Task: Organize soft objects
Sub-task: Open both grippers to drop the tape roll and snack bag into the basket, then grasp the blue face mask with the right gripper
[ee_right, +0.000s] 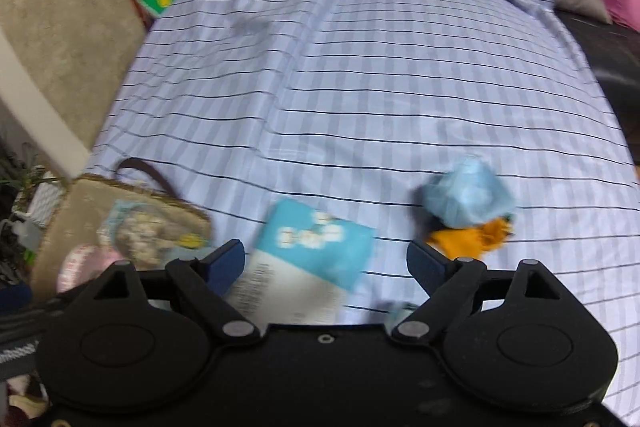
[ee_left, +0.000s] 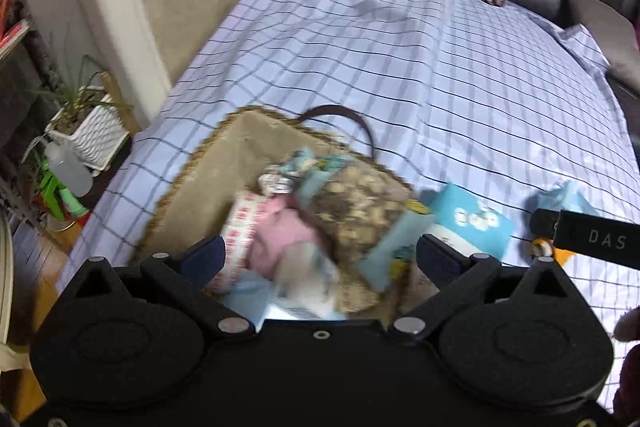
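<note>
- The letters "DAS" stand in pale print on the black bar that reaches in from the right edge of the left wrist view, just right of the woven basket.
- The pale blue packet beside that basket carries white marks and lines of small print on its white part, too blurred to read.
- The red-and-white printed pack inside the basket shows red characters, also unreadable.
</note>
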### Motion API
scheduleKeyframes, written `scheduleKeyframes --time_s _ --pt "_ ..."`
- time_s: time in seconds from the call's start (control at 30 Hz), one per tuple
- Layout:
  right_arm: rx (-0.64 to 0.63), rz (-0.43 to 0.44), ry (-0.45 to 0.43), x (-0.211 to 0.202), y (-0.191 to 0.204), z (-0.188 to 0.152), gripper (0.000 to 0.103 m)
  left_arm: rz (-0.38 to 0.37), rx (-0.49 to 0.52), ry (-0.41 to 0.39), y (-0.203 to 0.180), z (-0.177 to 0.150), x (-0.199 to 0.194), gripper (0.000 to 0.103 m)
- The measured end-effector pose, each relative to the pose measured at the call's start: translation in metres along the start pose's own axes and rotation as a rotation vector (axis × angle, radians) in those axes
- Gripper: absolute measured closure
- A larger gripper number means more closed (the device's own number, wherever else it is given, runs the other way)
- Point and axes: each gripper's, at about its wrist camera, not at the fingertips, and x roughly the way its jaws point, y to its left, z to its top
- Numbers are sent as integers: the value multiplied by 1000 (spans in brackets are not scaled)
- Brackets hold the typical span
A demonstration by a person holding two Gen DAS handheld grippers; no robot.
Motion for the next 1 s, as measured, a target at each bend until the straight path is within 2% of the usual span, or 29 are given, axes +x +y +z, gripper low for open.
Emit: scheduleKeyframes --time_s 0.33,0.57,0.77,1.0 --pt "55 -149 -1 -5 -90 -17 5 -70 77 23 -60 -4 -1 5" --pt "102 -226 6 -6 -146 -28 4 -103 146 39 -108 -11 -1 5" --pt "142 -254 35 4 -182 -36 4 -126 192 54 -141 -16 1 5" --pt "180 -237 47 31 -197 -20 4 -125 146 66 -150 -13 6 5"
